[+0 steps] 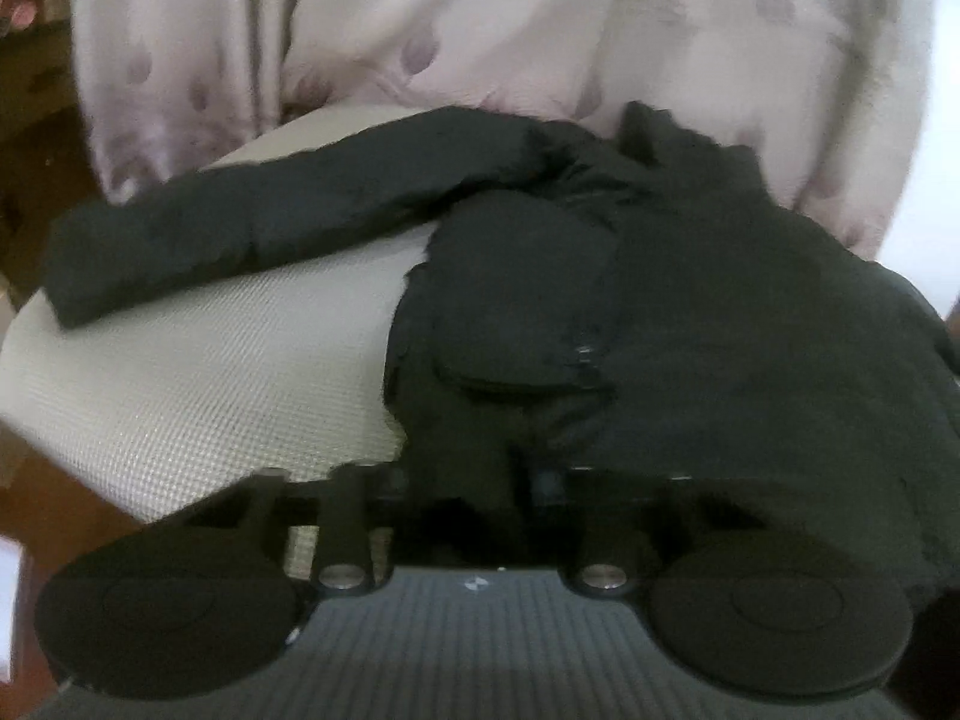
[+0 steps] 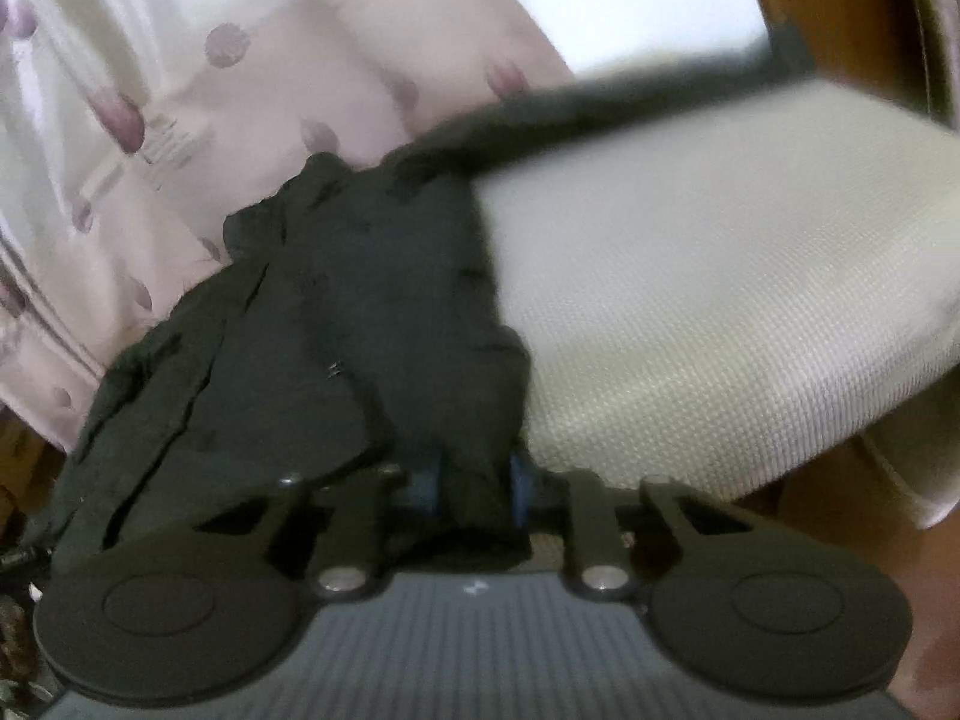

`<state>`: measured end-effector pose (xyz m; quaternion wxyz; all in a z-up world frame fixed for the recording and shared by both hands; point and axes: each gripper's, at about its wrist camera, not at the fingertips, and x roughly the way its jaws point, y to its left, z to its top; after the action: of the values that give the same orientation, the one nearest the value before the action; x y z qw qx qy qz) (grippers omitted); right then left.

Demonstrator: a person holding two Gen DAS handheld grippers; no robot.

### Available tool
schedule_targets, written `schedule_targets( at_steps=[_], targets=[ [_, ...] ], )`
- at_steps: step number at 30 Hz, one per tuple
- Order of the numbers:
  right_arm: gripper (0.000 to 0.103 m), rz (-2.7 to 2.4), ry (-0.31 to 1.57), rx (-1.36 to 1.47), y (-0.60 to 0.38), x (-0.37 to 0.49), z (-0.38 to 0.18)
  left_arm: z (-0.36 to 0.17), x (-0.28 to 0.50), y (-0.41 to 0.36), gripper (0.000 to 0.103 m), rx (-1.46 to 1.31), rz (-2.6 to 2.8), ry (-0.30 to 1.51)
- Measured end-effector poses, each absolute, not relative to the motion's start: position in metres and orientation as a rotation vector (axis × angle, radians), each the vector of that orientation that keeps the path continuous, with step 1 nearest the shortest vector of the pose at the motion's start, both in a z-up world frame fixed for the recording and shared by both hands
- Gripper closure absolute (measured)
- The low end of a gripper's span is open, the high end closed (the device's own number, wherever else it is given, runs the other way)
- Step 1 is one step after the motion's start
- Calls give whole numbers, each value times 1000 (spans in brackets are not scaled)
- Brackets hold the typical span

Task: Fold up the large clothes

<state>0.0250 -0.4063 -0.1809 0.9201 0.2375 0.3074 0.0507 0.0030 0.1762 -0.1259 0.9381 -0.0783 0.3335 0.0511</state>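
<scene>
Pale curtains (image 1: 456,30) hang behind a cream woven cushion (image 1: 198,372) where a black jacket (image 1: 690,312) lies, one sleeve stretched out sideways. The right gripper (image 2: 474,486) has its jaws pinching the jacket's near hem. The left gripper (image 1: 474,480) sits at the hem too; its jaws' state is unclear.

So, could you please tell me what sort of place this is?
Probably a home, perhaps a bedroom: a black jacket lies on a cream woven-cover cushion, with a pale floral curtain hanging behind and wooden flooring.
</scene>
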Motion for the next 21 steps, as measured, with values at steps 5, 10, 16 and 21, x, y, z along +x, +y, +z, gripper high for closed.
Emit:
schedule_targets(
  at_steps=[5,10,16,21],
  targets=[
    [91,104,631,484,-404,14,-173,-123,-19,168,87,-111,78,682],
    [92,102,668,522,-407,-3,-176,-123,-39,169,86,-81,56,684],
    [77,123,752,544,-422,-13,-163,-85,-63,173,31,-13,115,568],
    [6,42,560,617,-473,13,-111,-36,-53,151,0,59,120,366]
  ],
)
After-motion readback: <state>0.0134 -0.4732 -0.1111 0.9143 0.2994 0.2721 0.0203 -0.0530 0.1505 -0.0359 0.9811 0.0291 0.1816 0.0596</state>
